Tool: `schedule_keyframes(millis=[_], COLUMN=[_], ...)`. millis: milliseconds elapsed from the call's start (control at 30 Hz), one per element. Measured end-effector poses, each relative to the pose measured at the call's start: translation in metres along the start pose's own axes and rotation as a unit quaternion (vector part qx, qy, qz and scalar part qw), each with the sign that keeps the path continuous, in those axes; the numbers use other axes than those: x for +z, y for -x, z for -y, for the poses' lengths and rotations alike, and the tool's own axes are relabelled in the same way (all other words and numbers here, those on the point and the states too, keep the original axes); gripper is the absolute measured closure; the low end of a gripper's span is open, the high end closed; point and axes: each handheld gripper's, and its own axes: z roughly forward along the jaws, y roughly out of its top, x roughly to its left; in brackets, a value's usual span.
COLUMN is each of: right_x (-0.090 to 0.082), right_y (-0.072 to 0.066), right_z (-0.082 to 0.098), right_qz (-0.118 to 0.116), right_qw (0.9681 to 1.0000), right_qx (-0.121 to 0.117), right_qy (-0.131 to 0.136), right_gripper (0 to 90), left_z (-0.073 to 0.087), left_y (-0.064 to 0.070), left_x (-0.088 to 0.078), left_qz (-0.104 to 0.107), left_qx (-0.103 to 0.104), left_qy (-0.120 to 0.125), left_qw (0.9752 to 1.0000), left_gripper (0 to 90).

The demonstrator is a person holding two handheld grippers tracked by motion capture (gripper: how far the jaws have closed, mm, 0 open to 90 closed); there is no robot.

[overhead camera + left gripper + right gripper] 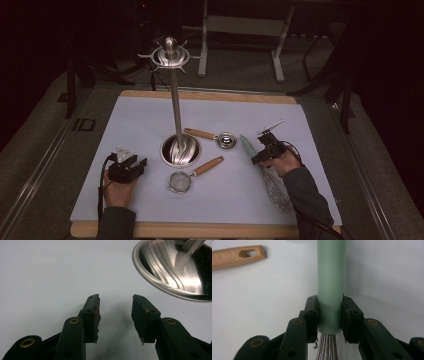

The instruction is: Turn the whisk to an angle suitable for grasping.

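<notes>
White paper covers the table (150,200), with a tall metal stand (176,120) at its middle. Right of the stand lies the whisk (270,177), and the right gripper (329,315) clamps its green handle (331,277). At the left, the left gripper (115,315) rests on the paper, jaws apart, holding nothing.

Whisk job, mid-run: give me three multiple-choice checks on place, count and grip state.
1. Where does the whisk lie?
A. right of the stand's base
B. left of it
C. hung on the stand

2. How many wooden-handled tools lie on the mat?
A. one
B. two
C. four

3. The right gripper is:
A. open over bare mat
B. shut on the whisk's green handle
C. shut on the strainer

Answers:
1 A, it lies right of the base.
2 B, a spoon and a strainer.
3 B, its pads press the handle.
</notes>
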Motion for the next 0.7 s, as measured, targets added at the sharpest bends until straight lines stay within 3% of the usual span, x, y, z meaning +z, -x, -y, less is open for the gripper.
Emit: schedule_keyframes(millis=[467, 700], right_x=[-0.024, -0.037], right_y=[-0.016, -0.032], right_z=[0.009, 0.014], right_qz=[-0.014, -0.024], right_qw=[0.9967, 0.9912], right_qx=[-0.023, -0.048], right_qy=[0.076, 0.121], right_gripper=[69.2, 69.3], left_z=[0.000, 0.000], left_y=[0.000, 0.000], left_x=[0.000, 0.000], left_qz=[-0.001, -0.001], left_qx=[0.001, 0.001], left_qy=[0.000, 0.000], left_qw=[1.0000, 1.0000], left_gripper=[58.3, 58.3])
